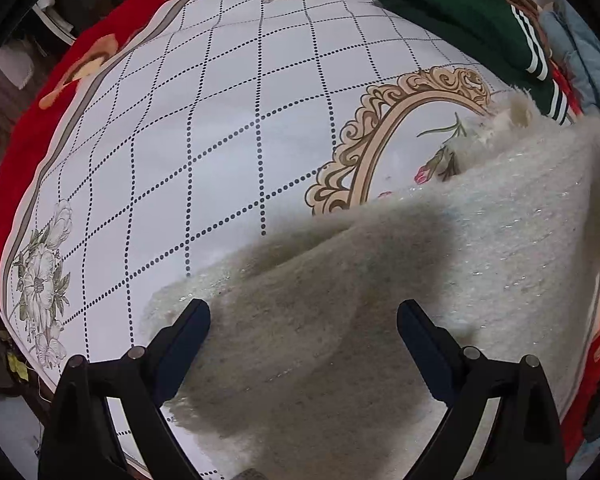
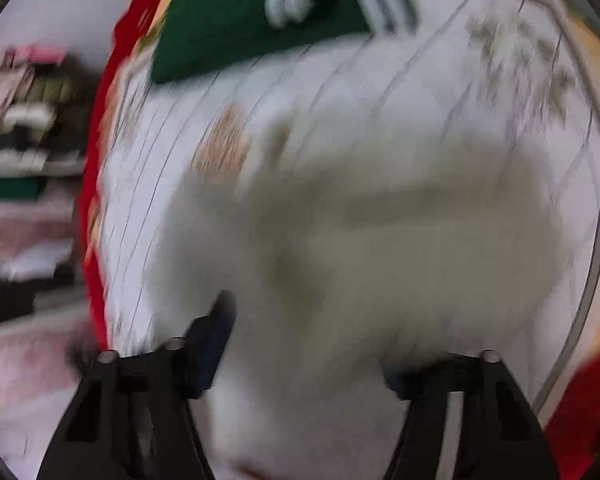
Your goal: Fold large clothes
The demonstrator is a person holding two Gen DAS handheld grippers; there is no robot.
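Note:
A fluffy white knit garment [image 1: 440, 248] lies on the patterned white bedsheet [image 1: 204, 128], spread from the lower middle to the right. My left gripper [image 1: 303, 316] is open just above the garment's near part, one finger on each side of a shaded fold. In the right wrist view, which is blurred by motion, the same white garment [image 2: 380, 232] fills the middle. My right gripper [image 2: 312, 332] is open over it; its right fingertip is partly hidden by the fluff.
A folded dark green garment with white stripes [image 1: 464, 12] lies at the far right of the bed; it also shows in the right wrist view [image 2: 236, 20]. A red blanket [image 1: 44, 120] borders the sheet. Shelves with clothes [image 2: 24, 152] stand beyond the bed's left side.

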